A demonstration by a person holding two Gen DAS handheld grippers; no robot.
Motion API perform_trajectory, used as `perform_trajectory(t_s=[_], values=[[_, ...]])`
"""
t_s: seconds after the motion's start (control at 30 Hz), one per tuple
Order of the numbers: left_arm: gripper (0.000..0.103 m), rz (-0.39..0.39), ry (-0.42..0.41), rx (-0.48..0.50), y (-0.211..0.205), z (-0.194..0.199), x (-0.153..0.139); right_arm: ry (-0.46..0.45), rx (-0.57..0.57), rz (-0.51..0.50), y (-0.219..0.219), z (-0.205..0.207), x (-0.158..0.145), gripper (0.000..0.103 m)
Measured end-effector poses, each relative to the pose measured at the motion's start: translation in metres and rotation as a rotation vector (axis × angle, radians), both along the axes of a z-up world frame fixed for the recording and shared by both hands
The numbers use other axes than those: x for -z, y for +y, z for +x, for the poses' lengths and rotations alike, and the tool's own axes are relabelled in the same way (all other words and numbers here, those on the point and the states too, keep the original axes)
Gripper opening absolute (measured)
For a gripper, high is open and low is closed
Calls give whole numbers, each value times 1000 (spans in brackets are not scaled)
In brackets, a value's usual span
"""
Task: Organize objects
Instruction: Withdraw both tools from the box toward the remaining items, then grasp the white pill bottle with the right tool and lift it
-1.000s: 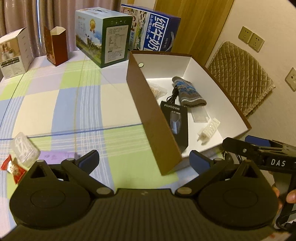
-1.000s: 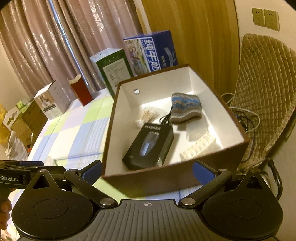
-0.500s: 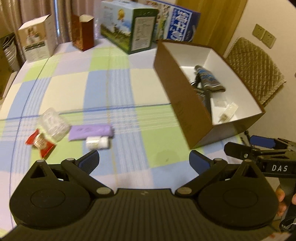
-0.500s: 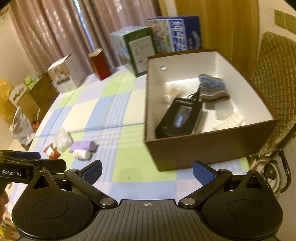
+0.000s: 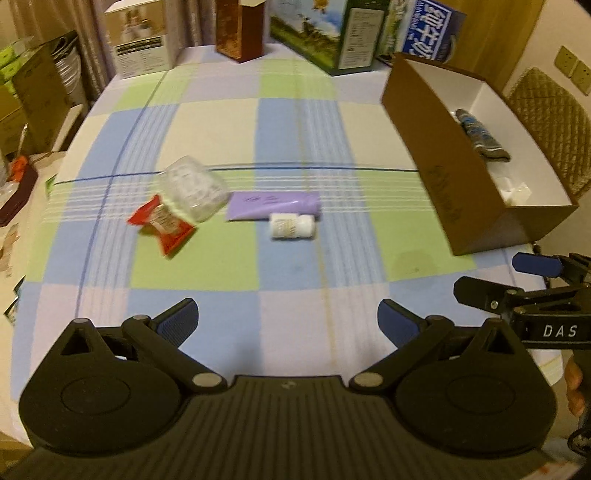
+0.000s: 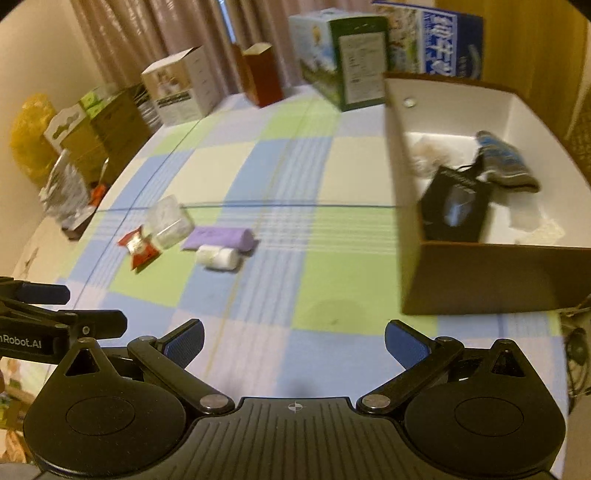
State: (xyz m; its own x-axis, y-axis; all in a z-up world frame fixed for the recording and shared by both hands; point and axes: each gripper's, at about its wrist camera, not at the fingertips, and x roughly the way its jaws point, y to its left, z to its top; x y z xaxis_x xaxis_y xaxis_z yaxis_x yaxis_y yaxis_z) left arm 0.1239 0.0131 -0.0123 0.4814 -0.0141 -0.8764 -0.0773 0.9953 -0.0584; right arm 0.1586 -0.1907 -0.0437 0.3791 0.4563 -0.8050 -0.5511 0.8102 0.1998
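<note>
On the checked tablecloth lie a red snack packet (image 5: 162, 226) (image 6: 138, 248), a clear plastic container (image 5: 192, 189) (image 6: 168, 220), a purple tube (image 5: 272, 205) (image 6: 220, 238) and a small white bottle (image 5: 291, 226) (image 6: 218, 257). At the right stands the brown box (image 5: 443, 184) (image 6: 487, 280) holding a black carton (image 6: 456, 208), a knitted pouch (image 5: 480, 136) (image 6: 506, 162) and pale small items. My left gripper (image 5: 287, 321) hovers open above the near table edge, well short of the loose items. Beside it my right gripper (image 6: 293, 341) is open and empty too.
Cartons line the far table edge: a white one (image 5: 142, 40), a red-brown one (image 5: 240, 29), a green one (image 5: 325, 33) and a blue milk box (image 5: 428, 33). Stacked boxes and bags crowd the left side (image 6: 81, 147). A quilted chair back (image 5: 550, 122) stands behind the brown box.
Both grippers have pulled back from the brown box and swung left; the loose items on the cloth have come into fuller view. Both stay open and empty.
</note>
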Motion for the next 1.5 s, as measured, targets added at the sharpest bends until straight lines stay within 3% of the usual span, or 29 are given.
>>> perform_trajectory(t_s=[0.9, 1.5], values=[[102, 16, 48, -49, 72, -16, 13, 52, -30, -12, 73, -21, 21, 101], [102, 19, 28, -39, 116, 6, 24, -31, 23, 44, 113, 0, 32, 101]])
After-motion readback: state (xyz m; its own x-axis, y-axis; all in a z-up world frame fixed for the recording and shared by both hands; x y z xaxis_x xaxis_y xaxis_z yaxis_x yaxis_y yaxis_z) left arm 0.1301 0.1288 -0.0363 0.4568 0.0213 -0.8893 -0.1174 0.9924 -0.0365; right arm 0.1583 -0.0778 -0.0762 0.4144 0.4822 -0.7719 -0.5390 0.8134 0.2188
